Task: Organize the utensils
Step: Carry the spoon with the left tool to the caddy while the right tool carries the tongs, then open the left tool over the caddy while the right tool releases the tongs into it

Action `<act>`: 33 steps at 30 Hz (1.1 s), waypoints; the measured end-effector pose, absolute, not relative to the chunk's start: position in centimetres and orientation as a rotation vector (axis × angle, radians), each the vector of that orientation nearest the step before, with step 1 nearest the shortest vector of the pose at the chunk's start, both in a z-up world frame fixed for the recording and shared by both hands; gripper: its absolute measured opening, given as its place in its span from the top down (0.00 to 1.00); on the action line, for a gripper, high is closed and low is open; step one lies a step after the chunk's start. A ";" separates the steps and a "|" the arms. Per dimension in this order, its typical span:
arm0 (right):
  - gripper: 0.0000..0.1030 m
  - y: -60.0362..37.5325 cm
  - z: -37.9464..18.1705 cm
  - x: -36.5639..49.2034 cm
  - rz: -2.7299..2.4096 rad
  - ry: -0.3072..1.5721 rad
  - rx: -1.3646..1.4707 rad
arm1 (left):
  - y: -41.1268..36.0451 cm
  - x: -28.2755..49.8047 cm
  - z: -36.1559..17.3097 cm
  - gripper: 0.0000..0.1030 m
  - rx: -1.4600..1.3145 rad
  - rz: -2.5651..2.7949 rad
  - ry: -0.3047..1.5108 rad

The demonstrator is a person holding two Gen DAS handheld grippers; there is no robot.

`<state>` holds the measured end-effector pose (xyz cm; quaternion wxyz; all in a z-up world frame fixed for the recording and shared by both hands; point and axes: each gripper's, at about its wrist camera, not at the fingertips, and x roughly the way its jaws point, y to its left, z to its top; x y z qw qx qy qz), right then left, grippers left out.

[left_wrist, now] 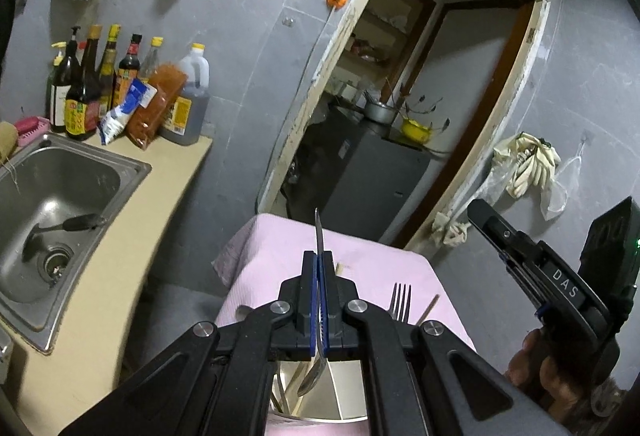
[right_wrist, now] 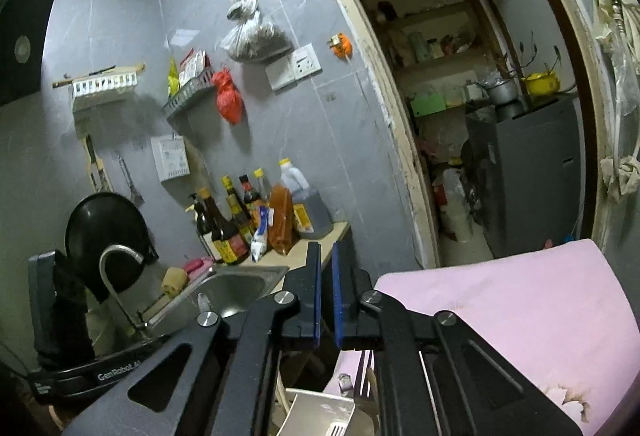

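Spoon (left_wrist: pixel 319 236) is clamped upright in closed left gripper (left_wrist: pixel 319 256), bowl down, directly over metal holder (left_wrist: pixel 344 388) on pink tabletop (left_wrist: pixel 272 248). Right gripper (right_wrist: pixel 327 256) is nearly closed, empty. Fork (left_wrist: pixel 401 302) is left lying just beside.

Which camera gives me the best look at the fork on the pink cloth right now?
The left wrist view: the fork lies on the pink cloth with its tines showing, just right of the left gripper. The right wrist view shows only dark tines under its own linkage.

A home kitchen; steel sink (left_wrist: pixel 60 192), sauce bottles (left_wrist: pixel 84 92) on the counter, tiled walls.
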<state>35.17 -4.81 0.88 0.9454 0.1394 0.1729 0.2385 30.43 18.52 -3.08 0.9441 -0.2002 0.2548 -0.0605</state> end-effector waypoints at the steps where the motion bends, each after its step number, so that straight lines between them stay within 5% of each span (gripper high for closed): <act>1: 0.95 -4.8 0.9 35.1 0.486 0.353 0.282 | 18.5 30.5 -3.2 0.98 -0.408 -0.127 0.524; 33: 0.94 -9.1 0.8 31.3 0.396 0.395 0.269 | 14.7 29.4 -5.3 0.93 -0.278 -0.142 0.644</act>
